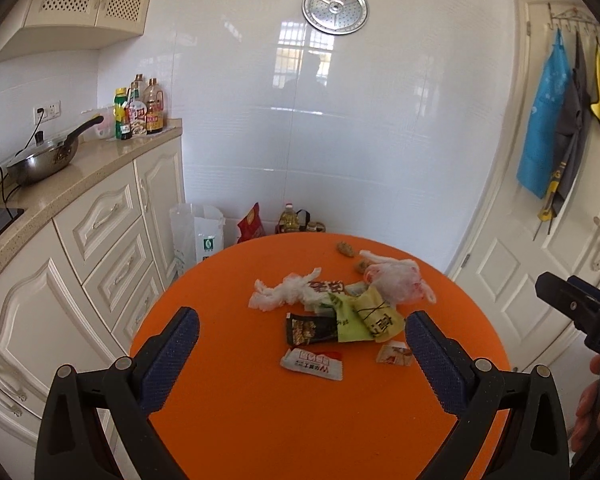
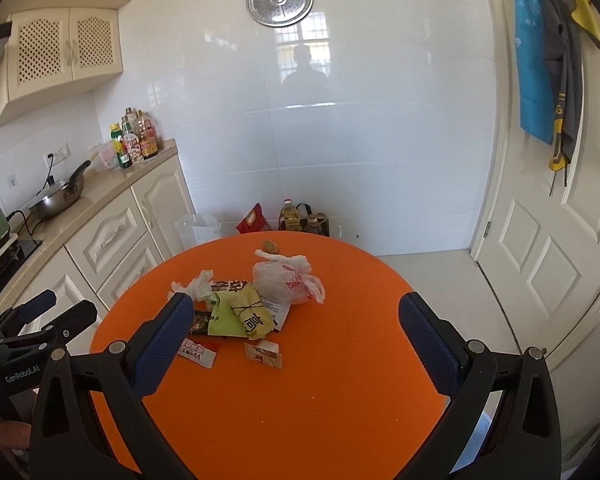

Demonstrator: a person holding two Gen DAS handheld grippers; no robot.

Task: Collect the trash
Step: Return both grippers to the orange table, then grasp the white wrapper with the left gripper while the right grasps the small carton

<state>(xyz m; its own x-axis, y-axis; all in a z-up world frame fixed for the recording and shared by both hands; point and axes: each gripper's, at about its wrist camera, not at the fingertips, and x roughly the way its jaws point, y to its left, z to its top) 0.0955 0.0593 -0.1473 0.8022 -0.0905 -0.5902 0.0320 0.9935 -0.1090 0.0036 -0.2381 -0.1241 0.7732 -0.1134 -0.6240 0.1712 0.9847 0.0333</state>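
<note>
On a round orange table (image 1: 260, 420) sits a loose pile of trash, none of it picked up yet as far as the views show. The tied white plastic bag (image 2: 286, 280) serves as the landmark, lying toward the far side of the tabletop. Just in front of it, touching it, is a yellow-green wrapper (image 2: 240, 318) bound with a black band. To the left of the bag lies crumpled white plastic (image 1: 284, 292), and a dark snack packet (image 1: 310, 330) rests nearer the camera than that. Closest to the viewer are a white and red sachet (image 1: 312, 364) and a small torn wrapper (image 2: 264, 354), each lying apart from the bag. Beyond the bag, near the far table edge, sits a small brown lump (image 2: 270, 246).

The left gripper (image 1: 302, 344) hovers above the near part of the table with its jaws spread wide and nothing between them. The right gripper (image 2: 296, 336) does likewise, empty and spread wide. Neither touches any trash.

Judging from this, the task is at its very start: every piece remains on the table. No bin is plainly visible, though a white bag (image 1: 198, 236) stands on the floor by the cabinets, beyond the table.
</note>
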